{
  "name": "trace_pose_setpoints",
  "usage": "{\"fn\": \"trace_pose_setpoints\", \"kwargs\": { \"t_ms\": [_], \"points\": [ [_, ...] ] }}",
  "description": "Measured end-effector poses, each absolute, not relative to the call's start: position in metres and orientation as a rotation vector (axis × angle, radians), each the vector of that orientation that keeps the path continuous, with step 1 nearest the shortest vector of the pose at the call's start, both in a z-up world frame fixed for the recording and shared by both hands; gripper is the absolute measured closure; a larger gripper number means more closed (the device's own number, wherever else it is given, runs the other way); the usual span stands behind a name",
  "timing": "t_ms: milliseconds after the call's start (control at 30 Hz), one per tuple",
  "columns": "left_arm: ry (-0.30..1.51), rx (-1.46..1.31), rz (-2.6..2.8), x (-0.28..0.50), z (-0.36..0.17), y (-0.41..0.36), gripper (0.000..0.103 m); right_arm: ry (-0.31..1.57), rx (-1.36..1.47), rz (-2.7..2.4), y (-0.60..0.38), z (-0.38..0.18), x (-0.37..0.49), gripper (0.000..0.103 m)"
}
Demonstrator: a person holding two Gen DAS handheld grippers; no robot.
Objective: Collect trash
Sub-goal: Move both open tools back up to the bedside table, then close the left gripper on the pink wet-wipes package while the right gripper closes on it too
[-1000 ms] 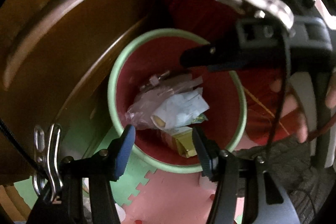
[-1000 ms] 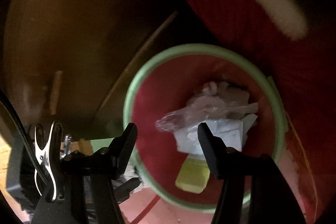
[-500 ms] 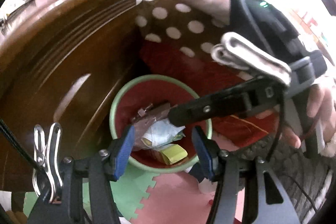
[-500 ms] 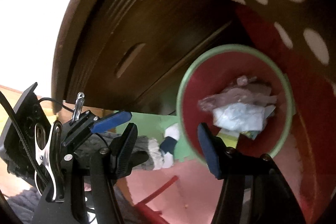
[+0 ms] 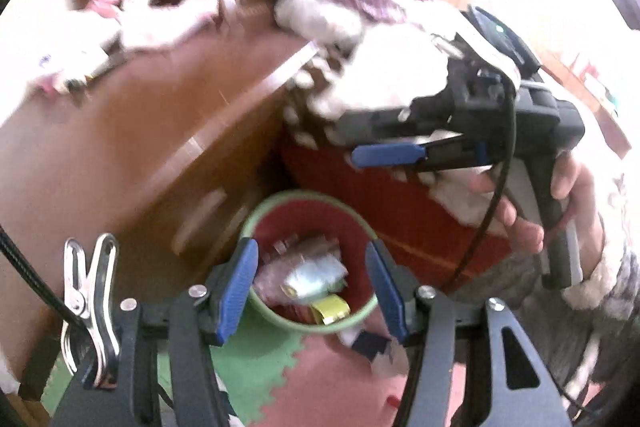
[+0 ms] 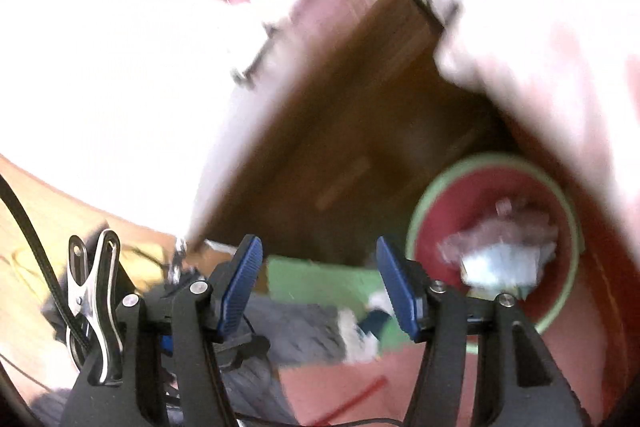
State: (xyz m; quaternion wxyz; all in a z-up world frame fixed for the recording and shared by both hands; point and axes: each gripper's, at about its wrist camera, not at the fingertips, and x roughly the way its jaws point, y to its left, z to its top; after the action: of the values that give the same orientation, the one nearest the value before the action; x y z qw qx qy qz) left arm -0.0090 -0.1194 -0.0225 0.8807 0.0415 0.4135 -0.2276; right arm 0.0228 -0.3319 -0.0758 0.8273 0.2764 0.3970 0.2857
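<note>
In the left wrist view the left gripper [image 5: 312, 283] is seen at the bottom centre with its blue pads spread and nothing between them, and behind the gap the red bin with a green rim [image 5: 280, 319] is found on the foam mat [image 5: 320, 379]. Inside the bin, crumpled trash [image 5: 312, 275] is seen. The right gripper [image 5: 360, 147] is shown in the right half of that frame, held by a hand [image 5: 532, 211], its fingers parted and empty; in its own view the bin [image 6: 416, 223] is placed at the lower right.
</note>
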Motion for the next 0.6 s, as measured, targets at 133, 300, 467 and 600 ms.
{"fn": "trace_pose_setpoints", "kwargs": {
  "t_ms": [133, 300, 467, 600],
  "points": [
    [0.781, 0.061, -0.414, 0.008, 0.012, -0.097, 0.04, 0.717, 0.664, 0.655, -0.331, -0.027, 0.032, 0.042],
    [0.761, 0.022, -0.326, 0.049, 0.036, -0.065, 0.04, 0.637, 0.707, 0.638, -0.321, 0.01, 0.057, 0.042],
    [0.755, -0.034, -0.256, 0.112, 0.043, -0.034, 0.04, 0.613, 0.735, 0.581, -0.315, 0.03, 0.102, 0.042],
    [0.782, -0.187, -0.278, 0.166, 0.041, -0.005, 0.039, 0.63, 0.735, 0.478, -0.318, 0.031, 0.153, 0.042]
  ]
}}
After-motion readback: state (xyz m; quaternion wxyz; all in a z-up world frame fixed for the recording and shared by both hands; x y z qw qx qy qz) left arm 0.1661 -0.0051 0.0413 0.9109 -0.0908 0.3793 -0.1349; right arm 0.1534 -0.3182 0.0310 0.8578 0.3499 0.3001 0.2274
